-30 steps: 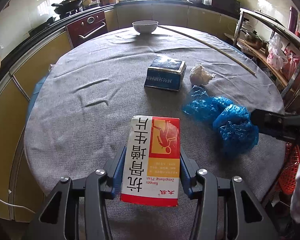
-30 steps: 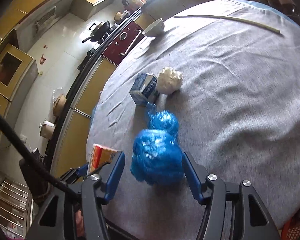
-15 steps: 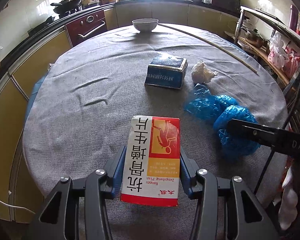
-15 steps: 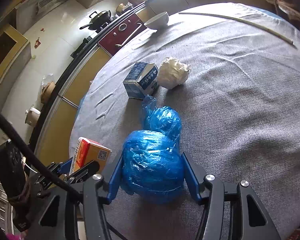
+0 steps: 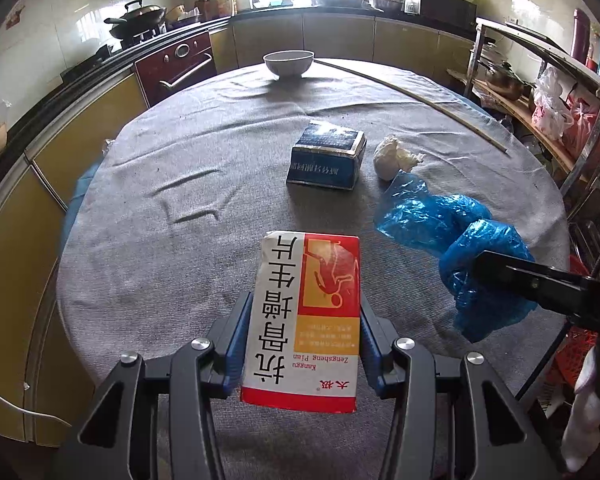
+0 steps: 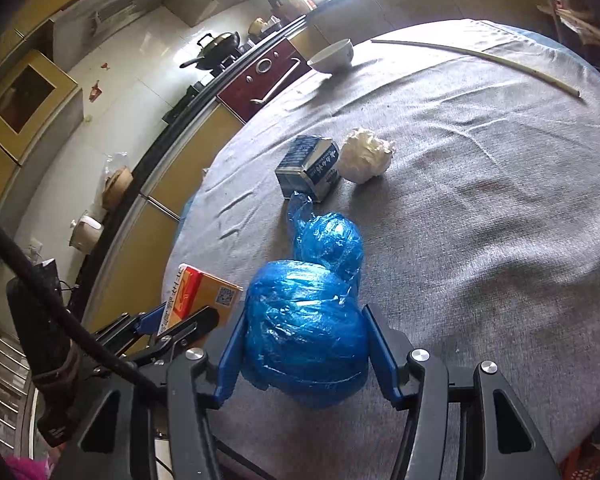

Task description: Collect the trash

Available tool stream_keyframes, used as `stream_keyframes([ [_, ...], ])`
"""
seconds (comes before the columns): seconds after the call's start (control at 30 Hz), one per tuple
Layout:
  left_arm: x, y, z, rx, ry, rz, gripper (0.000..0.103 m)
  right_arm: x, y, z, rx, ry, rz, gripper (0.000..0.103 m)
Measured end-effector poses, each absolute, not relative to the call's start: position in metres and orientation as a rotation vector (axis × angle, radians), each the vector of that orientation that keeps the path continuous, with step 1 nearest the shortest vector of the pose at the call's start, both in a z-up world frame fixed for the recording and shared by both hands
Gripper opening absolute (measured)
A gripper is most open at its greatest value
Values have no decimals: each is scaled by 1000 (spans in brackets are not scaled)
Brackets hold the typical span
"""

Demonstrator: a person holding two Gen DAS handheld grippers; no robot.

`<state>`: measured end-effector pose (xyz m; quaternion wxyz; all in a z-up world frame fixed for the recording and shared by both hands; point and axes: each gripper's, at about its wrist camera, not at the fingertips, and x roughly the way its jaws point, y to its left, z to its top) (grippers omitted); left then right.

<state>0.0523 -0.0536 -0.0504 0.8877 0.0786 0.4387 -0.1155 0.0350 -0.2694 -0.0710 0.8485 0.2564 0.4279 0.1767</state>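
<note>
Fingers of left gripper pinch red-and-white cardboard medicine box, long axis pointing far; right gripper fingers clamp crumpled blue plastic bag, near-right on grey-clothed desk. Step: pickup. Next, I judge: lift, carry to bin

**A:** Where is there open room on the round table?

**B:** Its left half is bare grey cloth.

**A:** And what blocks the way?

**B:** Right of centre, a blue box sits just beside a white paper wad, with a blue plastic bundle nearer. A white bowl and long stick line the far edge.
</note>
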Motion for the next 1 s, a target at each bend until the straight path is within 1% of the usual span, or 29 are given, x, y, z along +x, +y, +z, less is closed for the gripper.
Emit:
stream_keyframes([
  [1.0,23,-117,-21,301,843,-324,50,-21,-339,-53,662,809,327,59],
])
